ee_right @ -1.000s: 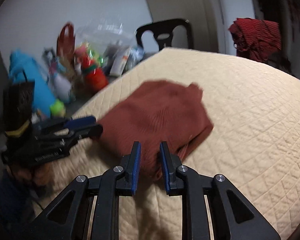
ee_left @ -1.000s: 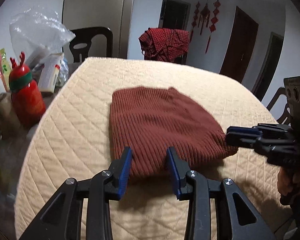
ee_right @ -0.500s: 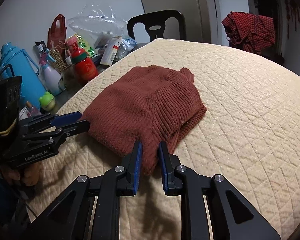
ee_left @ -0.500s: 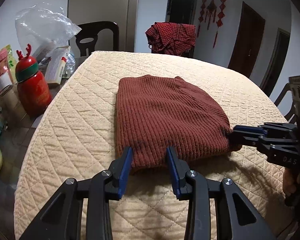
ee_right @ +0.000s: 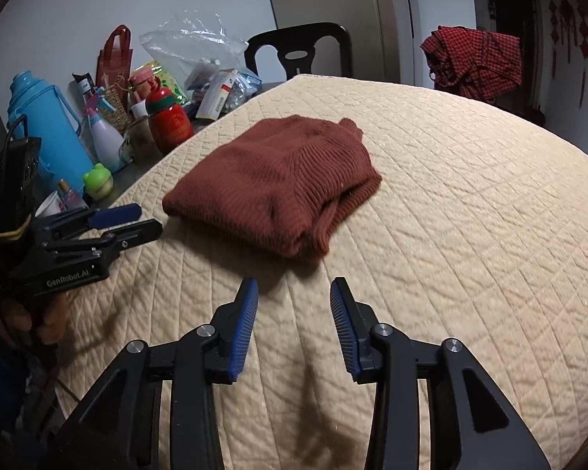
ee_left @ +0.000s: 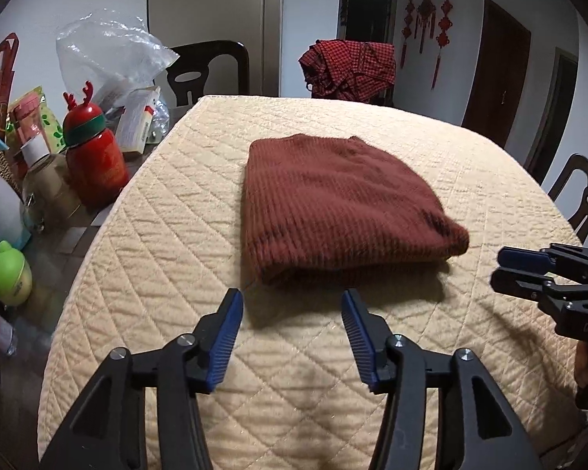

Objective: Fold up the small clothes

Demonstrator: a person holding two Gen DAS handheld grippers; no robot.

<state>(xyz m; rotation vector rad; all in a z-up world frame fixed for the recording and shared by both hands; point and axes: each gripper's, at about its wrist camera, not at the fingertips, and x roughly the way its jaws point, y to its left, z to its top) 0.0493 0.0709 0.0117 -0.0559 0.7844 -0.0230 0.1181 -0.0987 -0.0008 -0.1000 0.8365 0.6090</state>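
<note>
Now one folded sweater (ee_left: 341, 203) lies between two grippers, left gripper (ee_left: 292, 313) and right gripper (ee_right: 294, 301), jaws just opened, empty.

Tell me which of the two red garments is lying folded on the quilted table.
The rust-brown knit sweater, folded on the cream quilted table cover just ahead of both open grippers. The other, a red checked garment, hangs bunched over a chair beyond the table's far edge.

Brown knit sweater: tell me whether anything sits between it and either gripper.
Nothing visible does. The brown knit sweater lies folded on the quilted cover. The left gripper and right gripper, jaws just opened and empty, face it across bare quilt. The bottles and bags stand off to the side.
</note>
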